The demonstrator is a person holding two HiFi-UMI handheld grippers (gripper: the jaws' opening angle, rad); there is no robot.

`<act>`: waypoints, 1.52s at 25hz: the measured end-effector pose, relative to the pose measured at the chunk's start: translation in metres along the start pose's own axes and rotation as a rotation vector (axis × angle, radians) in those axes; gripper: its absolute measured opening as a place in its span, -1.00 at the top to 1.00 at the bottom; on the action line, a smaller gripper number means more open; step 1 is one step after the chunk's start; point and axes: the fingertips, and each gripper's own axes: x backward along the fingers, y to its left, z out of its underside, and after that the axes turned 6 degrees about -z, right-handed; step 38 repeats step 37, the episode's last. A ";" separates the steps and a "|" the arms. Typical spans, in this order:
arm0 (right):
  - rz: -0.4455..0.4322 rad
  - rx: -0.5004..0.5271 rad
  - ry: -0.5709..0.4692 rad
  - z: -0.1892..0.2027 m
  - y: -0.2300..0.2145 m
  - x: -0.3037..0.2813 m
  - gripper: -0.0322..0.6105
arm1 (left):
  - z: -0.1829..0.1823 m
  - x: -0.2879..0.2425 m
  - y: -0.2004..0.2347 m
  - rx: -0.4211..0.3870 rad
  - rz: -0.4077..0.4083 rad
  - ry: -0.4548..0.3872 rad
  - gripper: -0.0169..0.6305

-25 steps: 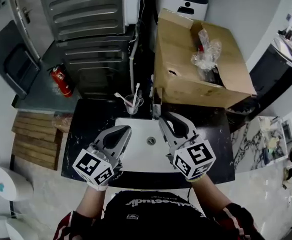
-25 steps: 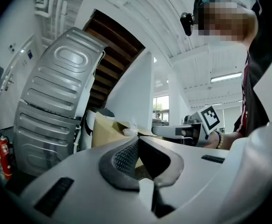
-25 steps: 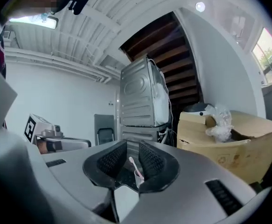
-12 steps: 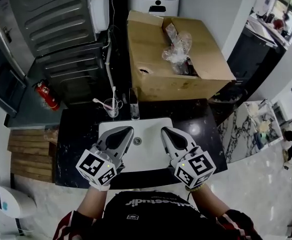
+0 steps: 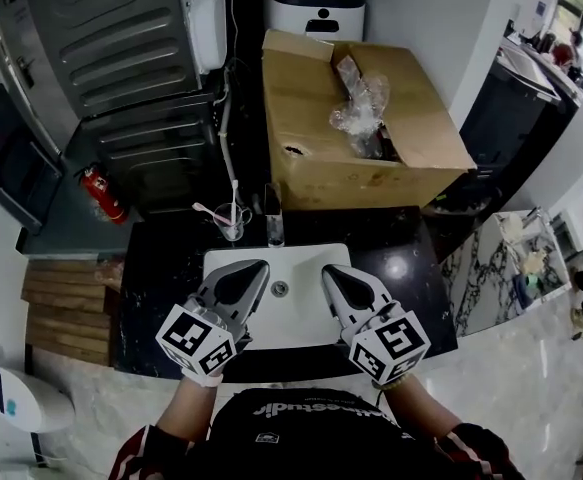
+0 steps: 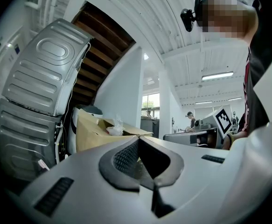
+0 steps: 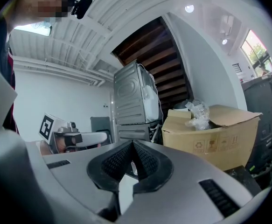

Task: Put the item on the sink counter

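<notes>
**Both claws shut and empty above the sink**

Hovering over the white sink (image 5: pixel 306 318) with the left claw (image 5: pixel 255 267) and the right claw (image 5: pixel 329 271), side by side, tips aimed away from the person. Each closed tip to tip, with nothing pinched between the pads.

Only in the head view: the black counter (image 5: pixel 166 278) round the sink, the tap (image 5: pixel 273 218) at its far edge, and just left of the tap a clear cup (image 5: pixel 233 228) with toothbrushes leaning out to the left.

Only in the gripper views, both tilted up: ribbed white ceiling, the dark underside of a staircase, the person's head camera. In the left gripper view, the right claw's marker cube (image 6: pixel 224 118) and distant people at a desk. In the right gripper view, the left claw's marker cube (image 7: pixel 49 125).

Common to all three: an open cardboard box (image 5: pixel 341 173) beyond the counter, beside a grey washer (image 5: pixel 121 48).

No loose item on the counter apart from the cup. Lying in the box's open top, well apart from both claws: a crumpled clear plastic bundle (image 5: pixel 361 108), long axis roughly front to back, narrow end pointing away from the person. Contents too blurred to tell.
</notes>
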 end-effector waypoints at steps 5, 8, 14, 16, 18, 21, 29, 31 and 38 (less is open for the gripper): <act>-0.014 -0.001 0.001 0.000 0.001 -0.004 0.79 | 0.000 -0.001 0.000 -0.001 -0.002 0.003 0.90; -0.015 0.003 0.005 0.001 -0.001 -0.005 0.79 | 0.000 -0.001 0.001 -0.003 -0.003 0.007 0.90; -0.017 0.002 0.016 0.005 -0.003 -0.006 0.79 | 0.002 -0.004 0.000 -0.011 0.015 0.008 0.90; -0.019 0.003 0.017 0.004 -0.002 -0.006 0.79 | 0.002 -0.005 0.000 -0.010 0.014 0.009 0.91; -0.019 0.002 0.016 0.003 -0.002 -0.006 0.79 | 0.001 -0.004 0.000 -0.007 0.014 0.008 0.90; -0.020 0.006 0.015 0.003 -0.002 -0.007 0.79 | 0.001 -0.003 0.003 0.001 0.001 0.006 0.90; -0.021 0.021 0.017 0.002 -0.001 -0.011 0.79 | 0.002 -0.002 0.010 0.014 -0.021 0.002 0.90; -0.024 0.022 0.019 0.003 -0.001 -0.011 0.79 | 0.002 -0.002 0.010 0.017 -0.021 0.000 0.90; -0.032 0.020 0.020 0.001 0.003 -0.014 0.79 | -0.002 0.001 0.012 0.018 -0.014 -0.008 0.90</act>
